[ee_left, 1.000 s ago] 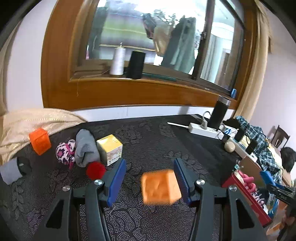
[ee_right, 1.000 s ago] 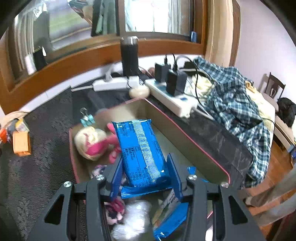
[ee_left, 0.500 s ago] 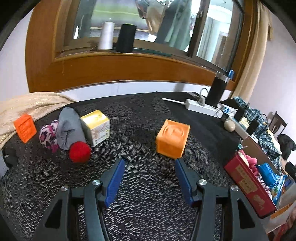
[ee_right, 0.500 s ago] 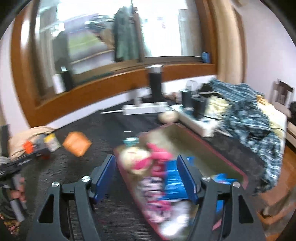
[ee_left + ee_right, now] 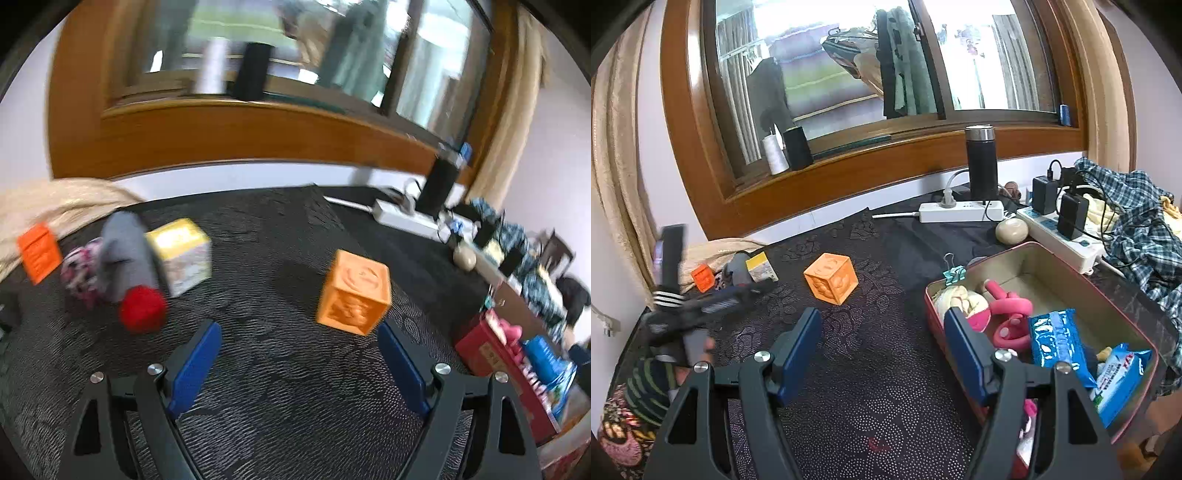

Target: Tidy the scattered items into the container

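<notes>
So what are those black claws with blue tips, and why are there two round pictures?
They are two grabbers that a person holds, one in each hand. Each carries a small camera, so each picture looks out between its own blue fingers. The left grabber and the right grabber are both open and hold nothing. On the dark tablecloth sits an orange block. Further left are a yellow box and a red ball. The red tin already holds toys and blue packets.
</notes>
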A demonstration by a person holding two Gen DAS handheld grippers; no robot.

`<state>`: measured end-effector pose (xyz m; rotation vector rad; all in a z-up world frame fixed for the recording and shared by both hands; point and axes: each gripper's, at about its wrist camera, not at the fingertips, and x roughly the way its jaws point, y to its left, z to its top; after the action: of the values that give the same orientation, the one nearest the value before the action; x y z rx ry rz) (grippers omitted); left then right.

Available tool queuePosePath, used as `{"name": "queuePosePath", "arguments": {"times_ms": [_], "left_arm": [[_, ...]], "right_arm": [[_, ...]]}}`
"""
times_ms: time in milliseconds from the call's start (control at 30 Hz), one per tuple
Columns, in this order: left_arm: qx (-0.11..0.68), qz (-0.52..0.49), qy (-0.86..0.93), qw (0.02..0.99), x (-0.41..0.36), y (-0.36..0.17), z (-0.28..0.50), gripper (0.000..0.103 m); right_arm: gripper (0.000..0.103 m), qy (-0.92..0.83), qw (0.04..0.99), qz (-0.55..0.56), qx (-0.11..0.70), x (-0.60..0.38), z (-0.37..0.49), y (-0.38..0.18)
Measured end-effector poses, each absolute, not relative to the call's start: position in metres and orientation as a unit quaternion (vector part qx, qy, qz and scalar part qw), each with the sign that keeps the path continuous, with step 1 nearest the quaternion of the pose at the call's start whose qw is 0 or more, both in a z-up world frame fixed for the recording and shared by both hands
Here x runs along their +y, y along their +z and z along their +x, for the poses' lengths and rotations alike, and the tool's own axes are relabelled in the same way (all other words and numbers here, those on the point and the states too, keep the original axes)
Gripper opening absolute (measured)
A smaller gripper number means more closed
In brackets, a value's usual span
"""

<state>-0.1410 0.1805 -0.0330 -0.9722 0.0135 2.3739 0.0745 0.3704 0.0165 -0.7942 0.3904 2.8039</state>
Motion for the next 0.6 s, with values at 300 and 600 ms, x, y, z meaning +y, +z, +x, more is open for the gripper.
{"name": "queuePosePath", "arguments": {"times_ms": [300, 600], "left_arm": [[0.110, -0.359, 0.877, 0.299, 0.271, -0.056, -0.163, 0.088], [0.077, -0.401, 0.866, 0.289, 0.278, -0.072, -0.193, 0.054]], "right_arm": [[0.072, 0.949, 0.094, -0.266, 0.142, 0.389, 0.087, 0.009], [0.072, 0.946, 0.118, -0.244, 0.177, 0.422, 0.101, 0.005]]}}
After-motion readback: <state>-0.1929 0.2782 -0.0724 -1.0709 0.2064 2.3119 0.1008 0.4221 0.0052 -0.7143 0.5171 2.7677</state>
